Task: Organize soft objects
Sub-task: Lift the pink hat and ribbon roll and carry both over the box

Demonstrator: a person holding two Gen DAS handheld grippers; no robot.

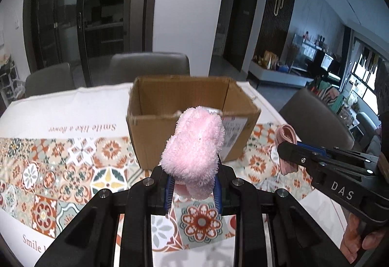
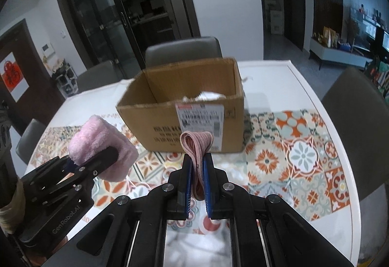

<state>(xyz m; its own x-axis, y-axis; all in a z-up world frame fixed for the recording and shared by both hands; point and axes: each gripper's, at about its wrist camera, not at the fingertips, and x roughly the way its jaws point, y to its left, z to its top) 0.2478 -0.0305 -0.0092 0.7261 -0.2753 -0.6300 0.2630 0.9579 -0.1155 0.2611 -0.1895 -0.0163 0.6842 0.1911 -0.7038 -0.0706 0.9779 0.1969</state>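
The left hand-held gripper [image 1: 193, 184] is clamped on a fluffy pink rolled terry cloth [image 1: 194, 145], holding it in the air above the worktop [image 2: 279, 77] just in front of an open brown cardboard box [image 1: 189, 106]. The right hand-held gripper [image 2: 197, 169] is squeezed nearly together on a folded pink ribbed fabric band [image 2: 197, 142], whose looped end sticks up between the blue pads [image 2: 207, 177], also raised before the box. A patterned tile-print cloth [image 2: 299, 152] covers the worktop under both, and some white material [image 2: 206, 96] lies inside the box.
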